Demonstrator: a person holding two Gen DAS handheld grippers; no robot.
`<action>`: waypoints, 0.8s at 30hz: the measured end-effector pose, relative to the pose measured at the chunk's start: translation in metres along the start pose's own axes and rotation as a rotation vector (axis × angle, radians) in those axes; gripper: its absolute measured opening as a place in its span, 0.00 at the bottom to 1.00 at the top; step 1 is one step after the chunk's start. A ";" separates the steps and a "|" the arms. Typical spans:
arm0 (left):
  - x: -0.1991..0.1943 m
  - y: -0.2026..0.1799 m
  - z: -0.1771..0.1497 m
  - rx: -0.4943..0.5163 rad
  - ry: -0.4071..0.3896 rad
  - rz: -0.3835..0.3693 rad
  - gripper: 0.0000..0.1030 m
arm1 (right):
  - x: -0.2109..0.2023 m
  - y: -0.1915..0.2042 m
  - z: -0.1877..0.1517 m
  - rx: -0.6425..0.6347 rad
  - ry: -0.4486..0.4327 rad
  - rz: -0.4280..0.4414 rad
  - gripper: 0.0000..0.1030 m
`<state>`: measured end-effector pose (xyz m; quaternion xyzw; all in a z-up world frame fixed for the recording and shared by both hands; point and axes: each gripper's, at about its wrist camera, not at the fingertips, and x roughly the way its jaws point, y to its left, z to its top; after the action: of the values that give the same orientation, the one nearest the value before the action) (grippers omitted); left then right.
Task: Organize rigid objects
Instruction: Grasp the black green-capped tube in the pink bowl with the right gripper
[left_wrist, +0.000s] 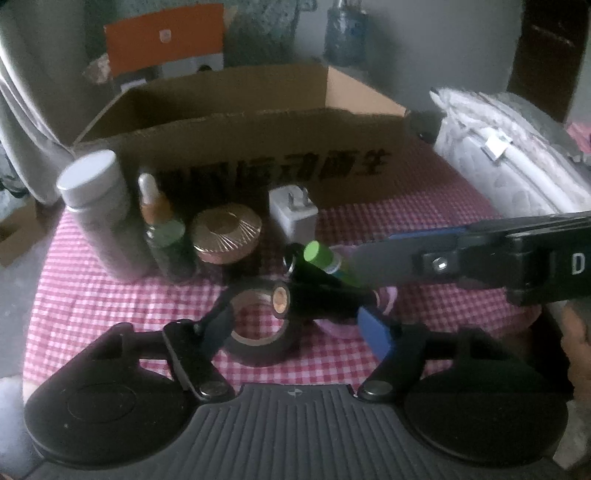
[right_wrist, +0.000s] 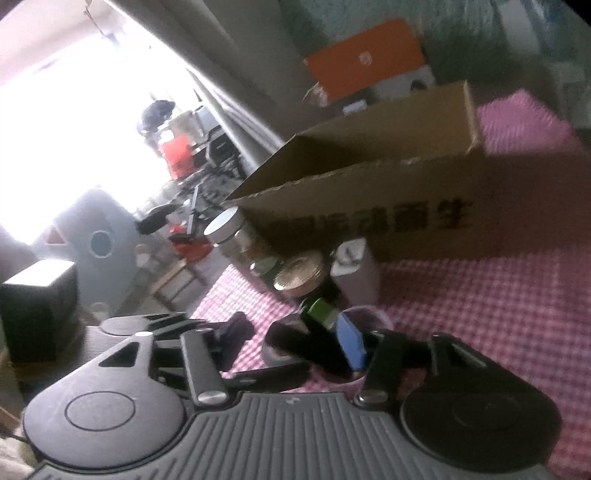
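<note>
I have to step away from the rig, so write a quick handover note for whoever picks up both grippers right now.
Left gripper: jaws straddle a black cylinder lying across a black tape roll; grip unclear.
Right gripper: at the green-capped tube beside that cylinder; grip unclear.
On the pink checked cloth, before the cardboard box: white-lidded bottle, dropper bottle, copper-lidded jar, white charger plug.
Done: nothing visibly boxed; the box's floor is hidden.
Left: probably every item above.
</note>
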<state>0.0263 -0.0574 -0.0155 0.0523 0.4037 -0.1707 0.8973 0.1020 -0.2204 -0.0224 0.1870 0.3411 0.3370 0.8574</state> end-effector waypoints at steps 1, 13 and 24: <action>0.003 0.001 0.000 -0.002 0.011 -0.008 0.67 | 0.005 -0.002 0.000 0.018 0.015 0.022 0.41; 0.013 -0.006 0.006 0.013 -0.007 -0.067 0.49 | 0.023 -0.030 -0.001 0.145 0.077 0.106 0.30; 0.008 -0.026 0.014 0.103 -0.086 -0.031 0.36 | 0.006 -0.036 0.008 0.130 0.064 0.094 0.30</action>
<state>0.0318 -0.0868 -0.0114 0.0846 0.3560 -0.2074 0.9072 0.1274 -0.2421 -0.0390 0.2473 0.3803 0.3597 0.8154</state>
